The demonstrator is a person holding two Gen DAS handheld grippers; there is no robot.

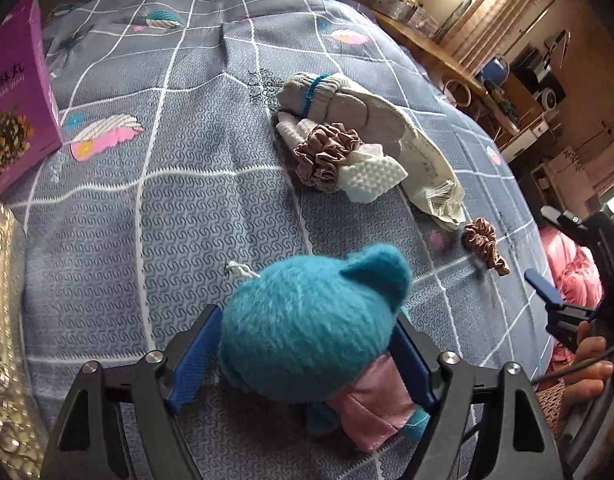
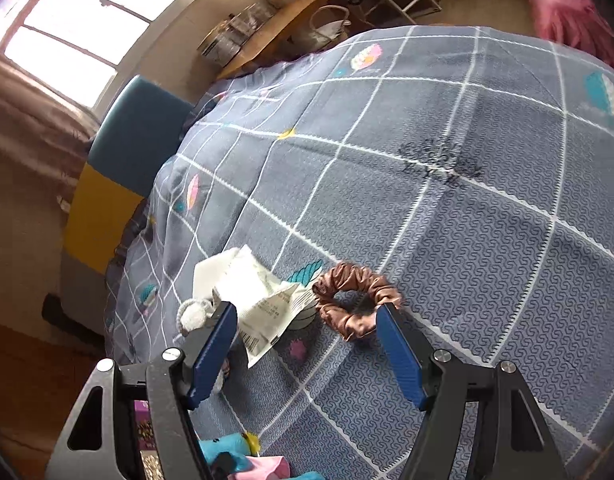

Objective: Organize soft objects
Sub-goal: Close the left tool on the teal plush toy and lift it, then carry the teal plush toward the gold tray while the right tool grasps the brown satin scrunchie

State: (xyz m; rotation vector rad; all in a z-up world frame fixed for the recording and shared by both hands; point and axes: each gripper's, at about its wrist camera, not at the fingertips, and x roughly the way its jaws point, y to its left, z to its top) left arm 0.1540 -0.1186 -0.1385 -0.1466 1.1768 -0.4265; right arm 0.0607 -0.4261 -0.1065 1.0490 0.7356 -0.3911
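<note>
A teal plush toy [image 1: 311,320] in a pink dress lies on the grey checked bedspread [image 1: 187,208], between the blue pads of my left gripper [image 1: 309,316]. The jaws stand wide and do not squeeze it. Farther back is a pile: beige gloves with a teal band [image 1: 319,92], a large brown scrunchie [image 1: 327,156], a white dimpled cloth [image 1: 371,176] and a white packet [image 1: 435,184]. A small brown scrunchie [image 2: 355,304] lies just ahead of my right gripper [image 2: 307,309], which is open, its right fingertip at the scrunchie's edge. The same scrunchie [image 1: 485,246] shows in the left wrist view.
A purple box [image 1: 19,92] stands at the bed's left, with a glittery object [image 1: 3,320] below it. A wooden desk [image 1: 427,44] with clutter runs along the far side. A pink quilt [image 1: 571,268] lies beyond the bed's right edge. A teal and yellow headboard [image 2: 135,132] stands by the window.
</note>
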